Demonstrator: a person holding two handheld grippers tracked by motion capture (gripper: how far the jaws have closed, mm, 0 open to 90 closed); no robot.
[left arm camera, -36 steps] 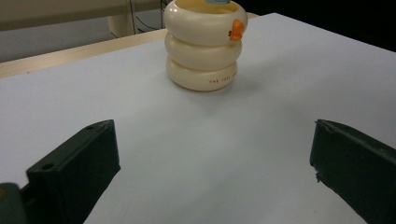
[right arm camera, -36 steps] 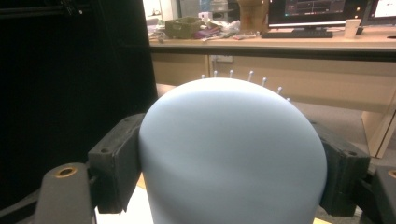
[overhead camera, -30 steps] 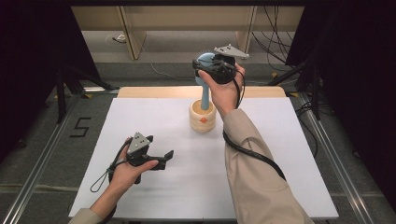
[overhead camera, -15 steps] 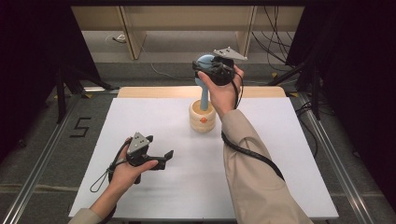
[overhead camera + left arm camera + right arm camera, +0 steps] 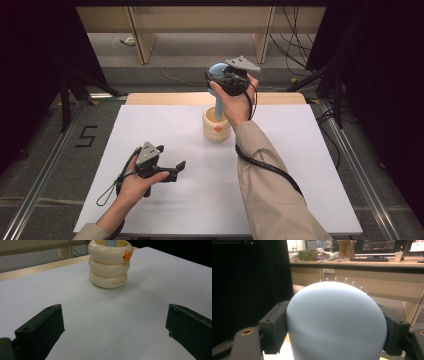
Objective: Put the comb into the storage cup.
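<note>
Little has changed since a second ago: the right gripper sits at the same spot above the cream holder, and the left gripper has not shifted on the sheet.

Right gripper: jaws clamped on the rounded blue head of a blue brush-like tool, one pad on each flank in the right gripper view. Short bristles with small tips show just behind the dome. The tool's blue handle runs straight down into the cream ringed holder, which stands on the white sheet toward the far middle of the table. An orange beak-like knob marks the holder's top ring.

Left gripper: jaws spread wide, nothing between them, resting low on the sheet at near left and aimed at the holder, well apart from it.

Risks, as judgement:
- The head is smooth and domed; the pads could slide off it if the pull is not straight up.
- The handle may drag in the holder and lift or tip it, since nothing pins the holder down.
- A sideways lean could lever the holder over.

Around: bare white sheet, wooden table edge behind, cables on the floor beyond. Nothing stands in the tool's path upward.
</note>
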